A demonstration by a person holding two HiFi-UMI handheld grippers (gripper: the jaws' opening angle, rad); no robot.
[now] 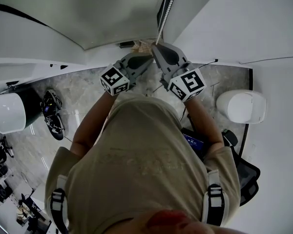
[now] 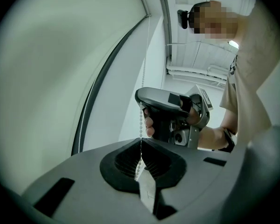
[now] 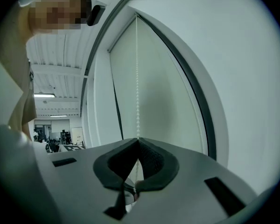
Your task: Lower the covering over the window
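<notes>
A pale blind (image 3: 158,87) fills the dark window frame (image 3: 196,106) as far as the gripper views reach, and its bottom edge is outside both of them. In the left gripper view the blind (image 2: 60,78) takes up the whole left side. A person in a beige shirt (image 1: 141,165) stands facing the window above a marbled floor (image 1: 83,111), both arms raised, a gripper in each hand. The left gripper (image 1: 145,56) and the right gripper (image 1: 158,48) sit close together at the window, tips nearly meeting, each with its marker cube turned toward the head camera. A thin white bead chain (image 1: 168,4) hangs down near the blind's right edge in the head view. The right gripper's (image 3: 138,139) jaws are pressed together with the bead chain (image 3: 137,78) pinched at their tips, the chain running straight up from there. The left gripper's (image 2: 141,141) jaws are likewise closed tight on the bead chain (image 2: 141,120), gripping it just below the right gripper (image 2: 142,101), which shows directly above in the left gripper view.
</notes>
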